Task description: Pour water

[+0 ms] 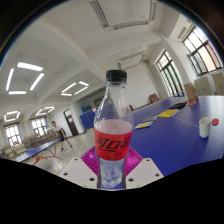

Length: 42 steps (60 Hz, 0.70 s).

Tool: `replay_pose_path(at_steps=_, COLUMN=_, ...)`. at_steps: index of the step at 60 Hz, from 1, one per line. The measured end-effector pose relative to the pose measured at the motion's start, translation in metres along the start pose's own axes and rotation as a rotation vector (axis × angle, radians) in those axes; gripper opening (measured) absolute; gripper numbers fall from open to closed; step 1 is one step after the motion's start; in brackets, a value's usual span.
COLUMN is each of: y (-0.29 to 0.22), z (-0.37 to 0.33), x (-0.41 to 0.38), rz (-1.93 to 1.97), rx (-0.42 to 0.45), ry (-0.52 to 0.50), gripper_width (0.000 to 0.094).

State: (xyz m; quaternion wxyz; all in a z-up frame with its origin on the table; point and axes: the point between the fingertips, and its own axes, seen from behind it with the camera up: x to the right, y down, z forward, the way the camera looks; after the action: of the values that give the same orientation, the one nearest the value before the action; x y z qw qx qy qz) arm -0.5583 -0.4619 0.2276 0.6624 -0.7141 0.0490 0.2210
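Note:
A clear plastic bottle [113, 125] with a black cap and a red label stands upright between my gripper's [112, 163] fingers. Both magenta pads [92, 158] press against its lower sides, so the gripper is shut on the bottle and holds it up off the table. The bottle's clear lower part shows between the pads. A small white cup [205, 126] with a red mark stands on the blue table [185, 135] well beyond and to the right of the fingers.
The blue table stretches to the right with yellow papers [167, 113] and a brown object [191, 95] on it. Another table [38, 148] lies to the left. Windows, ceiling lights and a door are in the far background.

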Motion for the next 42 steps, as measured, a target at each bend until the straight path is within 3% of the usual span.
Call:
replay_pose_path(at_steps=2, y=-0.022, z=0.001, x=-0.022, rz=0.078, rx=0.023, ry=-0.03, gripper_width=0.0273)
replay_pose_path(at_steps=9, y=-0.128, z=0.009, x=0.028, rz=0.405, rx=0.119, ry=-0.18, gripper_width=0.0271)
replay_pose_path(at_steps=20, y=-0.216, z=0.03, x=0.104, rz=1.043, rx=0.181, ry=-0.415, gripper_width=0.0272)
replay_pose_path(at_steps=34, y=-0.198, z=0.067, x=0.263, rz=1.653, rx=0.212, ry=-0.474, gripper_width=0.0271)
replay_pose_path(at_steps=42, y=-0.168, z=0.081, x=0.311, rz=1.82, rx=0.212, ry=-0.401, gripper_width=0.0271)
